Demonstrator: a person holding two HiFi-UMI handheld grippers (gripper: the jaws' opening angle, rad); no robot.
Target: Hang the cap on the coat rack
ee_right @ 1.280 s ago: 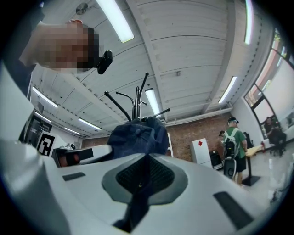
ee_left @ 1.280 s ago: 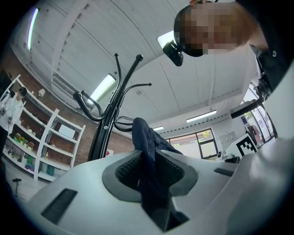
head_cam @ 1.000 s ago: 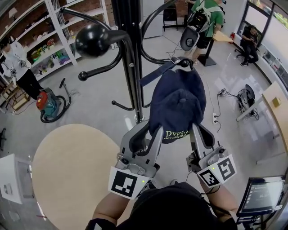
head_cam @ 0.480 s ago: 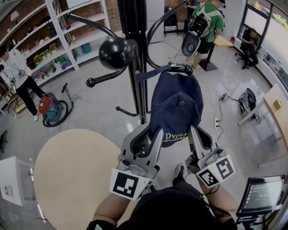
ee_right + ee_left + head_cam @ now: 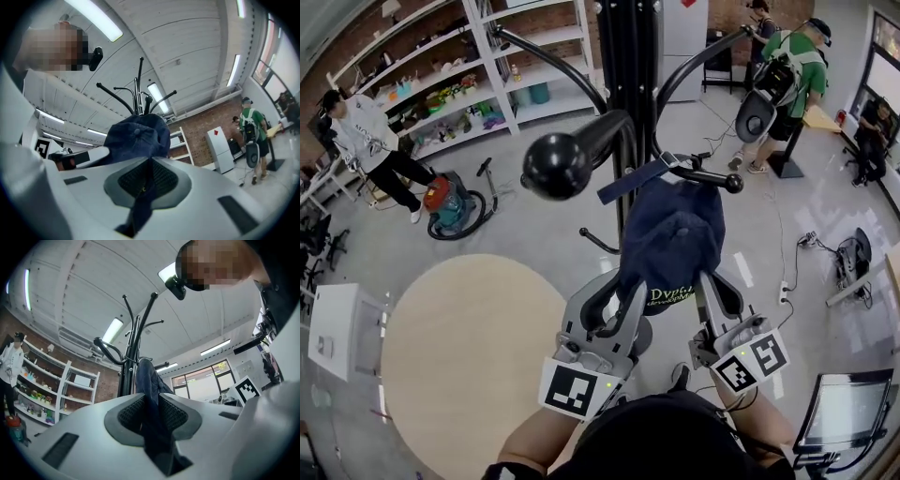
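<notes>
Our left gripper [image 5: 619,286] and right gripper [image 5: 705,283] pinch the cap [image 5: 670,234] by its lower edge. We should seat its strap [image 5: 630,181] fully over the coat rack [image 5: 633,84] peg [image 5: 712,180] before releasing.

Your left gripper [image 5: 626,281] and right gripper [image 5: 705,279] are pale grey shells with curved, dark-lined arms. Each carries a white cube [image 5: 575,388] printed with black square markers, and a small green light [image 5: 607,384] glows beside it. Up close, the pads [image 5: 131,414] are black with a fine cross-hatched texture, and dark rectangular slots [image 5: 61,450] sit in the shell. You wear a black top [image 5: 666,433].
</notes>
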